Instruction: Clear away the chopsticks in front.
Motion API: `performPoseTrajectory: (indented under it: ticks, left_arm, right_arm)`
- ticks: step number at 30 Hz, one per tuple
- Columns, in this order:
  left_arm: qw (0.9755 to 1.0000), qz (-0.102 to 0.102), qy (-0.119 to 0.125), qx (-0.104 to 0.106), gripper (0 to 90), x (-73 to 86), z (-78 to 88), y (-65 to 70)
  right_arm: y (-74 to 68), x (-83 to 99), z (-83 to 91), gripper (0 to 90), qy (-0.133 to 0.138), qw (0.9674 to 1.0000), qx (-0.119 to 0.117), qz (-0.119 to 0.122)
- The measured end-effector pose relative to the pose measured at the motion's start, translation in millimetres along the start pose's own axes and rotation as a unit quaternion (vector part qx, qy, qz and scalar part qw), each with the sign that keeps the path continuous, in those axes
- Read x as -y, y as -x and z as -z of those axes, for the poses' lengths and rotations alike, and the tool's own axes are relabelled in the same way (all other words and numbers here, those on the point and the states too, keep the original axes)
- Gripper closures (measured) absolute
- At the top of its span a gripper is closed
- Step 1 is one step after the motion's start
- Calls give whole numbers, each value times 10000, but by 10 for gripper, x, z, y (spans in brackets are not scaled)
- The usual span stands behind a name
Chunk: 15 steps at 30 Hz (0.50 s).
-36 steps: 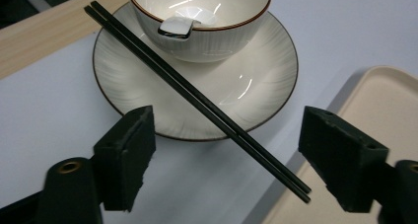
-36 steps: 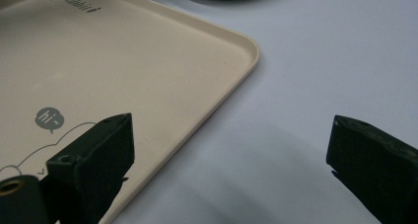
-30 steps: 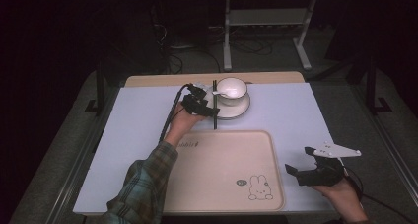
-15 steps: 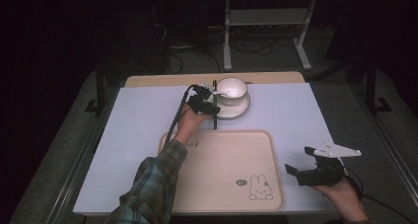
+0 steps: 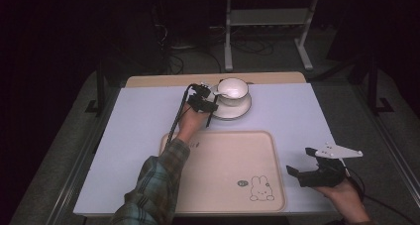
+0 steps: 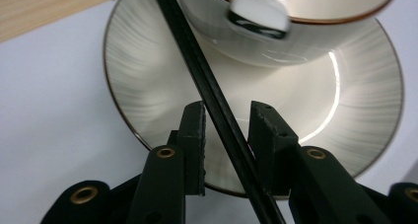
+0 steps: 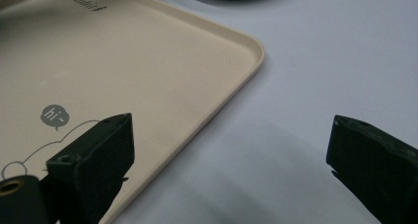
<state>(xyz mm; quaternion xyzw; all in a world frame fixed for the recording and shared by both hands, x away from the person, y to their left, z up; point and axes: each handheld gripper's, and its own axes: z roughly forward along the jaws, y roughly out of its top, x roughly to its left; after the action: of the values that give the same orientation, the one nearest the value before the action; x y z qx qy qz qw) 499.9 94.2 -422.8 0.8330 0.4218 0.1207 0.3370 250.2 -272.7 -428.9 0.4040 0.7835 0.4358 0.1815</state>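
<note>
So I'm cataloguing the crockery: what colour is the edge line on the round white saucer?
A thin brown-gold line rims the round white saucer, clearest in the left gripper view.

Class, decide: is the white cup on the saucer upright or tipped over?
Upright: the white gold-rimmed cup sits mouth-up on the white saucer.

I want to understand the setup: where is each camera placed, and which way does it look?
High view: above the person's side, facing forward and down on the table; both forearms show.
Left gripper view: on the left gripper, facing the saucer and cup; its fingers flank a thin black rod.
Right gripper view: on the right gripper, facing the tray.
Shared: the tray shows from above too.
</note>
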Motion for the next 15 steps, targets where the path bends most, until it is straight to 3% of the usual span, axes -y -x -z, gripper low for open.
performPoseTrajectory:
  ticks: [8, 15]
  left_arm:
    - [9999, 77, 5, -149, 737, -82, -79, -132]
    - [9996, 7, 13, -299, 779, -150, -135, -157]
  right_arm:
    - [0, 1, -2, 35, -6, 10000, -18, 12]
    - [2, 3, -1, 36, -7, 10000, -22, 19]
